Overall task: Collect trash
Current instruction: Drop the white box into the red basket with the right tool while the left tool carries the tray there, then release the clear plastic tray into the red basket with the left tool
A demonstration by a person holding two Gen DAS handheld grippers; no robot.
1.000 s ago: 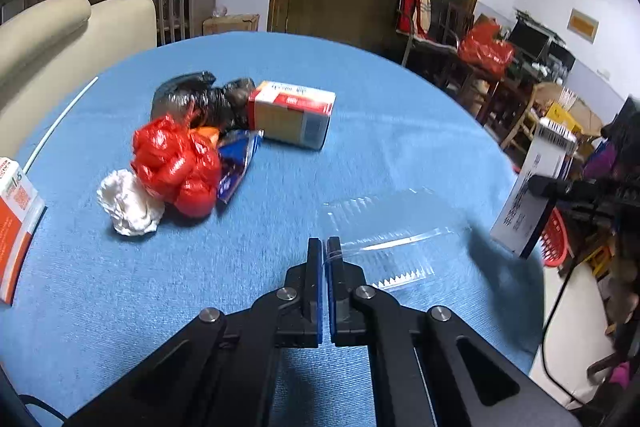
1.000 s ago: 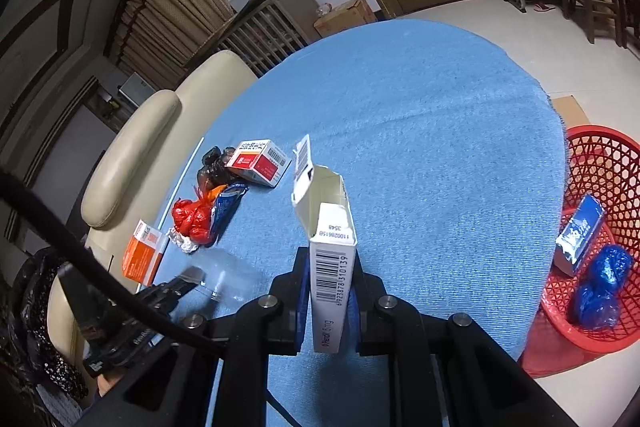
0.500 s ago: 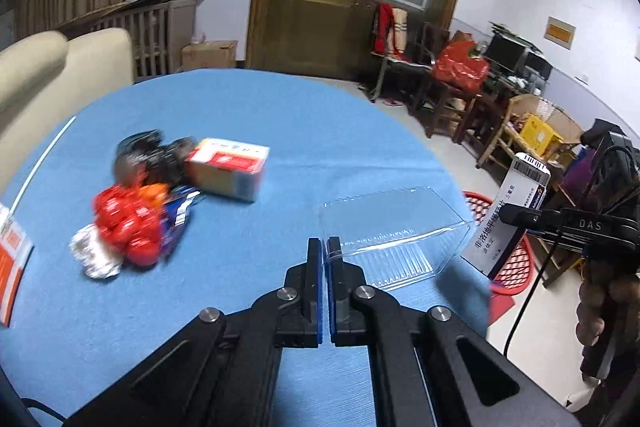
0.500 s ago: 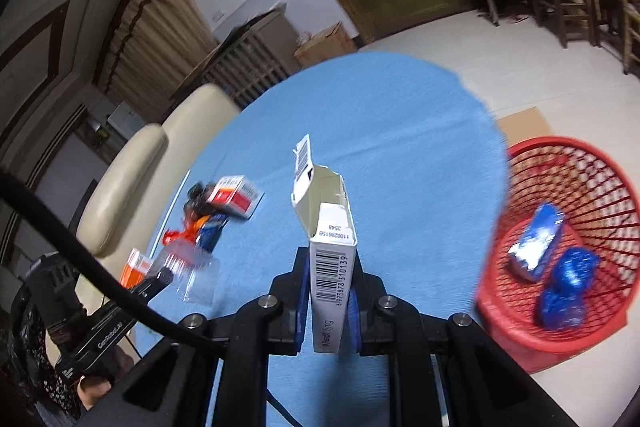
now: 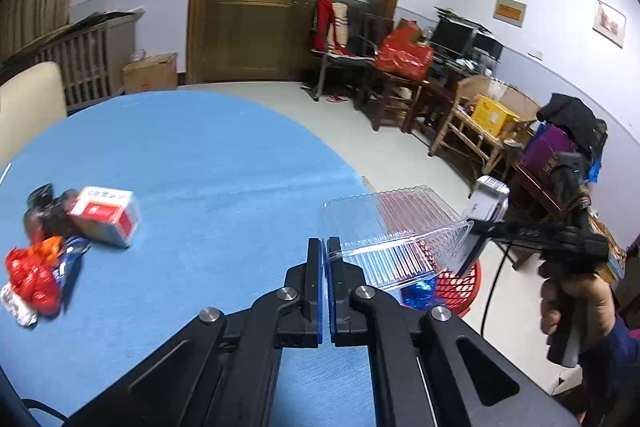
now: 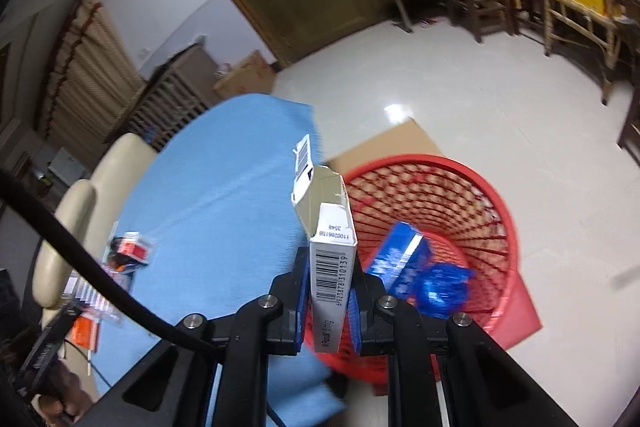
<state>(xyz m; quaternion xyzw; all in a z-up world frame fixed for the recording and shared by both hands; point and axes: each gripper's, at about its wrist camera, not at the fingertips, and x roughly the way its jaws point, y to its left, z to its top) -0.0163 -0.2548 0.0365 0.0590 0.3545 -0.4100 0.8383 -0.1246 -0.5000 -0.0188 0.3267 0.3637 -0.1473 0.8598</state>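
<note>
My left gripper (image 5: pixel 325 247) is shut on the rim of a clear ribbed plastic container (image 5: pixel 396 231), held past the right edge of the blue table (image 5: pixel 200 179). My right gripper (image 6: pixel 329 267) is shut on a white carton with a barcode (image 6: pixel 330 267), its top flap open, held beside the table edge next to the red mesh basket (image 6: pixel 460 199) on the floor. The basket holds a blue box (image 6: pixel 400 259) and a blue wrapper (image 6: pixel 440 287). In the left wrist view the right gripper (image 5: pixel 476 227) with the carton (image 5: pixel 482 215) is at the right, above the basket (image 5: pixel 456 287).
On the table's left lie a red-and-white box (image 5: pixel 106 215), a black bag (image 5: pixel 42 211), a red bag (image 5: pixel 28 275) and a blue wrapper (image 5: pixel 68 267). A cream sofa (image 6: pixel 80 211) stands behind the table. Chairs and cluttered desks (image 5: pixel 460 99) line the far wall. Flat cardboard (image 6: pixel 392 143) lies under the basket.
Both grippers have swung right, off the table toward the red basket, each keeping its item. The trash pile slid to the left edge of the left wrist view; the basket now fills the right wrist view.
</note>
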